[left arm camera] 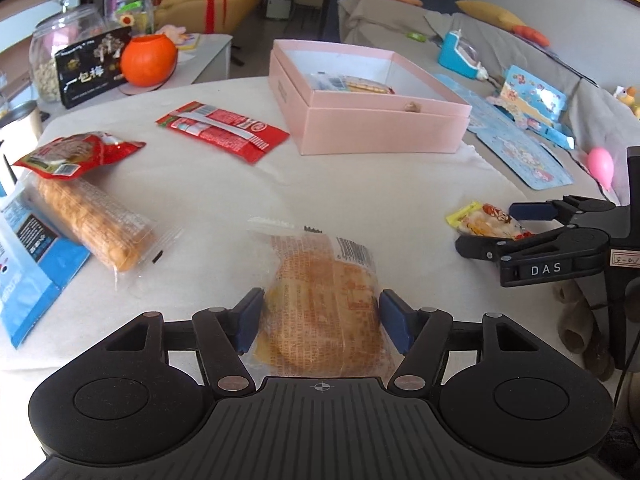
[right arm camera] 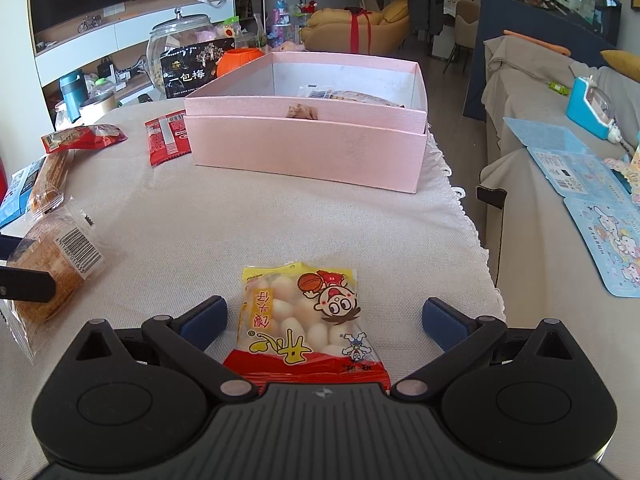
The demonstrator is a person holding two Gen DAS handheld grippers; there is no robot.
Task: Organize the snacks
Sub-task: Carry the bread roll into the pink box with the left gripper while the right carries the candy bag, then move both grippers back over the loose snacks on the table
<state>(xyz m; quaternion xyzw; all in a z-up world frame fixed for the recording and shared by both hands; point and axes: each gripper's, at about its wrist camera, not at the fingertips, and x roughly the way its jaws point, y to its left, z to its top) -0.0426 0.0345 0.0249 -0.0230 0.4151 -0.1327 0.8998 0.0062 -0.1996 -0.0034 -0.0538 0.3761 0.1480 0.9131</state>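
Observation:
My left gripper (left arm camera: 322, 320) stands open over the cloth-covered table, its blue pads on either side of a clear-wrapped bread packet (left arm camera: 320, 280) that lies flat between them. In the right wrist view the same packet (right arm camera: 52, 264) lies at the left. My right gripper (right arm camera: 324, 318) is wide open around a yellow and red bag of white puffs (right arm camera: 300, 300), with its pads well clear of the bag. The open pink box (right arm camera: 304, 148) stands farther back and holds a few packets.
Left of the bread lie a long cake packet (left arm camera: 96, 224), a red pouch (left arm camera: 76, 154), a flat red packet (left arm camera: 224, 130) and a blue bag (left arm camera: 28, 272). A jar, a black pouch and an orange pumpkin (left arm camera: 148, 60) stand far left. The table edge and a sofa run along the right.

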